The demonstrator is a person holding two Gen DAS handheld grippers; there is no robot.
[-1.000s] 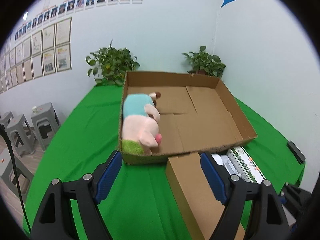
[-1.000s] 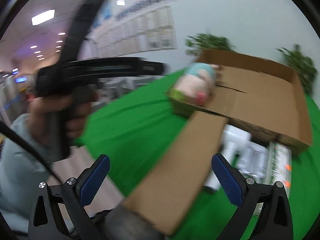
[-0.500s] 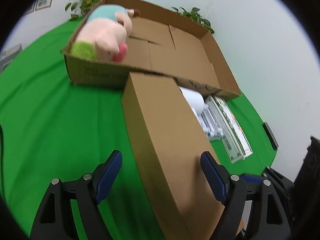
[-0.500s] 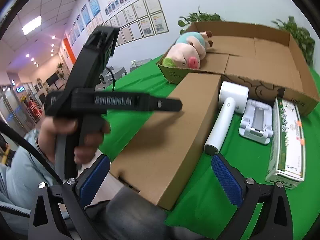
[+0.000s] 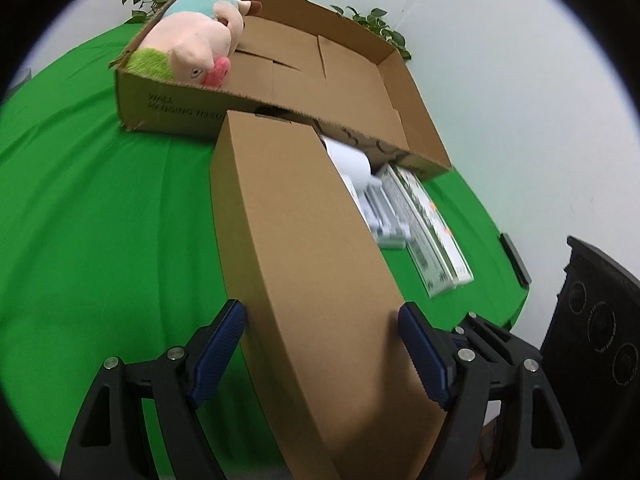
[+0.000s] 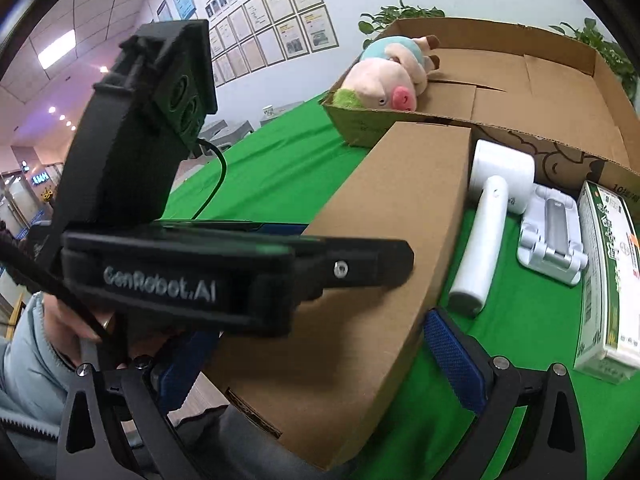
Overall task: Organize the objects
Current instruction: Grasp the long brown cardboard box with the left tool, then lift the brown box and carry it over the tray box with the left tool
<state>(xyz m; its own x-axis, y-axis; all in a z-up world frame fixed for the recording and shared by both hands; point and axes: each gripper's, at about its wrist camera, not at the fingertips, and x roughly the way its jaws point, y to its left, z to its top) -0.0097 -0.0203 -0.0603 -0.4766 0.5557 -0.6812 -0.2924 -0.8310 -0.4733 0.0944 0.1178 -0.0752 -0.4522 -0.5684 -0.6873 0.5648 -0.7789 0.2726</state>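
A long closed brown cardboard box [image 5: 304, 264] lies on the green desk [image 5: 100, 220], running from the bottom centre of the left wrist view up to the near wall of a big open cardboard tray [image 5: 352, 80] at the top. It is plain, matte and unprinted on top. The left tool [image 5: 320, 344] straddles its near end, blue pads at each side and seemingly against the cardboard, having just narrowed a little; a second ago that view showed the tray from higher up and only a corner of the box. The right tool [image 6: 316, 364] stands with its jaws apart around the same end, one blue finger [image 6: 452, 356] just beside the box's right edge.

A plush pig [image 5: 192, 48] lies in the tray's upper left corner. Right of the box lie a white handheld device [image 6: 484, 232], a white stand [image 6: 552, 236] and a green-and-white carton [image 6: 608, 280]. The left tool's side reads "GenRobot.AI"; the tray's print appears upside down and is hard to read.
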